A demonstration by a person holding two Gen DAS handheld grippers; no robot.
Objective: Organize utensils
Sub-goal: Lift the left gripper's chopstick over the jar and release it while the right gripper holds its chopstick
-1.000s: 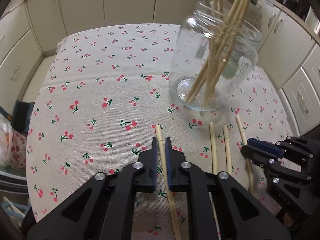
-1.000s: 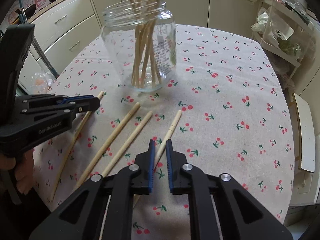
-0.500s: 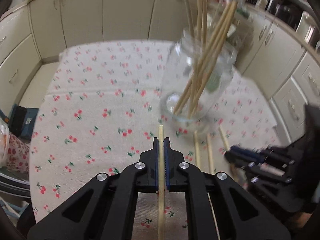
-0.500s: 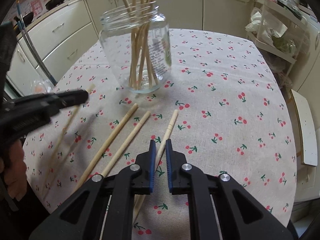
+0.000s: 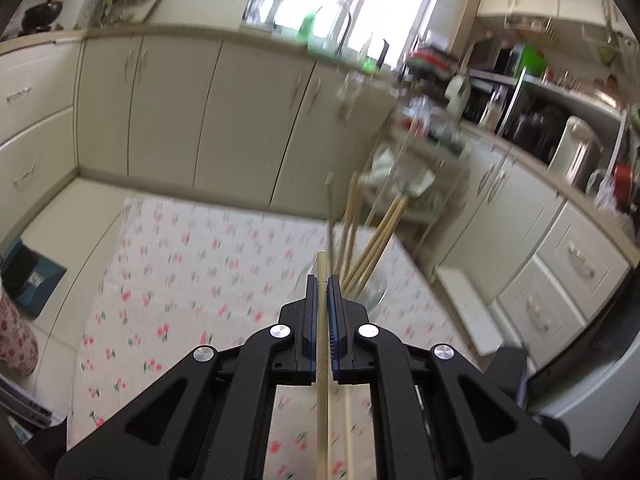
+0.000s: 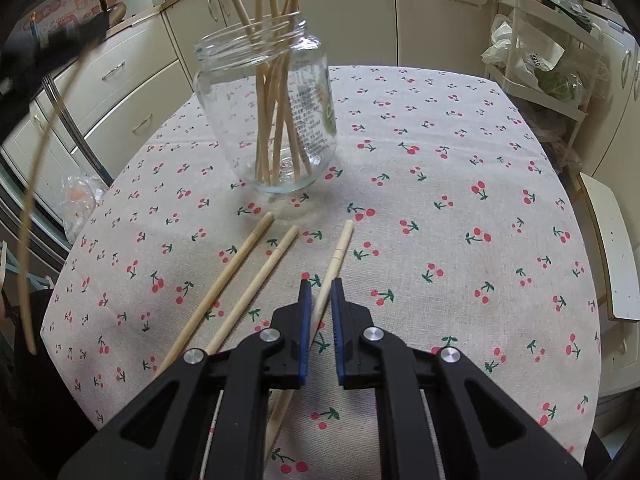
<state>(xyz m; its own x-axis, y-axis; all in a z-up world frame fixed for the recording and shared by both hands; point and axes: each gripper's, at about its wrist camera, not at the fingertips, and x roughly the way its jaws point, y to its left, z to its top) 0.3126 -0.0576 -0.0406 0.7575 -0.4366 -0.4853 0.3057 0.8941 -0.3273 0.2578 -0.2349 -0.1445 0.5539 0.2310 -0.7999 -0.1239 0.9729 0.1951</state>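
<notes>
A chopstick [image 5: 322, 320] is clamped in the left tool [image 5: 322, 280]; the right tool [image 6: 319, 294] is held narrow, seemingly empty, above the surface [image 6: 460, 184].

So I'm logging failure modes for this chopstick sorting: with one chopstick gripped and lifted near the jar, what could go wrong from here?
1. The jar already holds a fan of leaning chopsticks; the held chopstick could strike them or the rim and tip the jar.
2. The left gripper pinches the stick partway along, so it may pivot or slip.
3. The right gripper hovers over a loose chopstick and could nudge it.
</notes>
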